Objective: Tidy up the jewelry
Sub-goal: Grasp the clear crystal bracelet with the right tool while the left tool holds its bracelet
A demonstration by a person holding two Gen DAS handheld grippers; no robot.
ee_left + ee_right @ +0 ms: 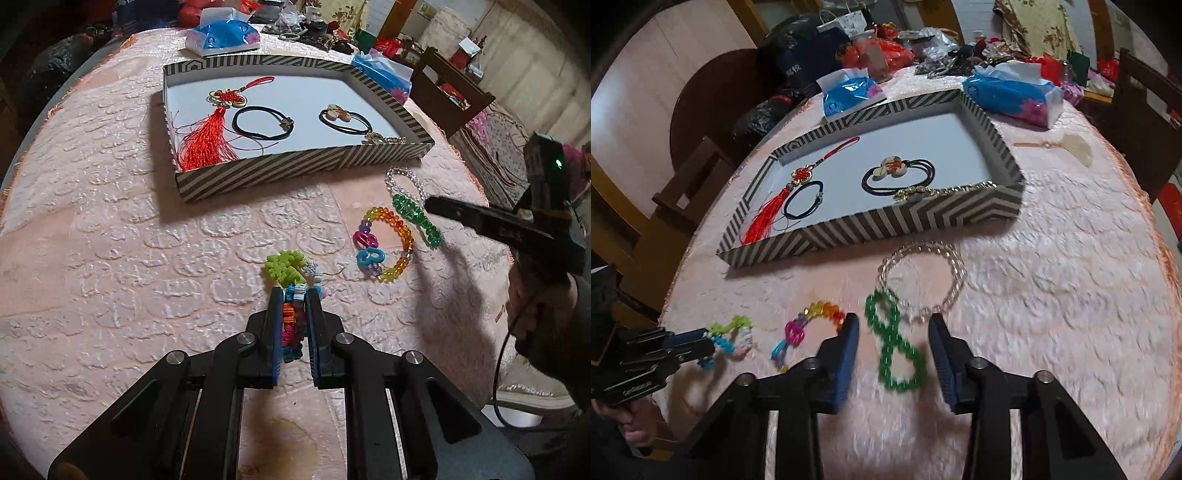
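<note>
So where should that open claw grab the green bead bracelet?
At the narrow crossing of the green bead bracelet: it lies flat, twisted into a figure eight. The right claw, open and straddling it, would probably come straight down from above and pinch there.

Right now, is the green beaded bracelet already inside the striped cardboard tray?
No, the green beaded bracelet lies on the pink tablecloth between the open right gripper's fingers, in front of the striped cardboard tray.

You have a pink tablecloth (pixel 147 258) of shiny, embossed cloth. The striped tray (pixel 295 166) looks like matt cardboard. The green bracelet (pixel 901 354) and clear bracelet (pixel 923 280) are glossy beads; the tassel (pixel 207 136) is silky red thread.
</note>
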